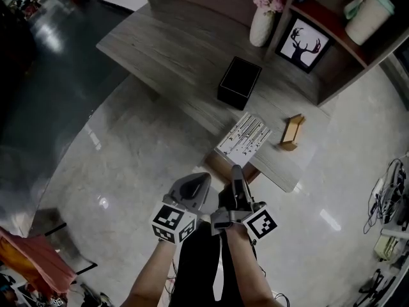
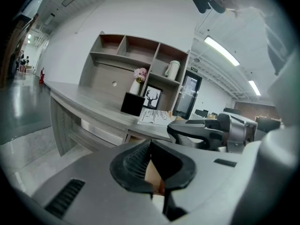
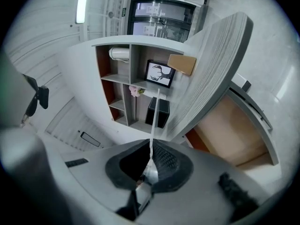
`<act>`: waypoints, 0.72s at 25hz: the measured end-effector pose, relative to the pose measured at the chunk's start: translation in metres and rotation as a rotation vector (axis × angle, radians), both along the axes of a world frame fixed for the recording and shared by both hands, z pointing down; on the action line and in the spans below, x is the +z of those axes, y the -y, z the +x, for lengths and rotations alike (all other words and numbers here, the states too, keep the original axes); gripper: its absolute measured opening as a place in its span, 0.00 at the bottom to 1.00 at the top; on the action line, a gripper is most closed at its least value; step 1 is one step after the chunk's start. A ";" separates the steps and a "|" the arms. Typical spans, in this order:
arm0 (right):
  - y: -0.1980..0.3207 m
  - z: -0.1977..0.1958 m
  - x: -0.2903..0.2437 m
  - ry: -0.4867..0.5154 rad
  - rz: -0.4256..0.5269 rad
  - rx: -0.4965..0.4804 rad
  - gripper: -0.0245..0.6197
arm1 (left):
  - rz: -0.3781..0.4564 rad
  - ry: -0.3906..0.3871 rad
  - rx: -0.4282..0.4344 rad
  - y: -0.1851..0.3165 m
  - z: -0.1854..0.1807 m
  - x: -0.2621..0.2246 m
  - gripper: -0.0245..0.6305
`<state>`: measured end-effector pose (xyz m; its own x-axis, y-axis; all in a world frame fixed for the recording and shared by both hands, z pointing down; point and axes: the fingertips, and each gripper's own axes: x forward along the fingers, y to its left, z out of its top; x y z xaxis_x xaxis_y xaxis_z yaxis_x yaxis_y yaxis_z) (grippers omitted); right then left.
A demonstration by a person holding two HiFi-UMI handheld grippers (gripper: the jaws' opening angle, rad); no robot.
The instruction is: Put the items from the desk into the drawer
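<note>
A white notebook (image 1: 243, 139) with a black twig pattern lies at the near edge of the grey desk (image 1: 172, 50). My right gripper (image 1: 236, 170) reaches its near edge, rolled on its side and shut on it. In the right gripper view the notebook (image 3: 153, 121) shows edge-on as a thin white strip between the pads of the right gripper (image 3: 151, 146). A black box (image 1: 239, 82) and a small wooden holder (image 1: 293, 132) also sit on the desk. Below the edge the drawer (image 1: 220, 165) stands open. My left gripper (image 1: 203, 178) hangs beside the right one, pad tips together (image 2: 150, 143).
A vase of pink flowers (image 1: 262, 24), a framed deer picture (image 1: 303, 43) and a pale cup (image 1: 367, 11) stand on the shelf unit behind the desk. Cables (image 1: 390, 197) lie on the floor at the right, a red cloth (image 1: 32, 261) at the lower left.
</note>
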<state>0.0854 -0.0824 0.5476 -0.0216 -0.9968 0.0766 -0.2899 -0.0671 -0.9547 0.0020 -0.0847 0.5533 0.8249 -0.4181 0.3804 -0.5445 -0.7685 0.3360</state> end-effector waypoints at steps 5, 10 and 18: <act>-0.012 -0.010 -0.001 -0.013 -0.011 -0.012 0.07 | -0.003 -0.003 -0.007 -0.009 -0.009 -0.002 0.05; -0.023 -0.023 -0.003 -0.018 -0.021 -0.026 0.07 | -0.004 -0.001 -0.012 -0.017 -0.020 -0.003 0.05; -0.036 -0.050 0.001 -0.018 -0.036 -0.057 0.07 | -0.011 -0.003 -0.033 -0.025 -0.043 -0.001 0.05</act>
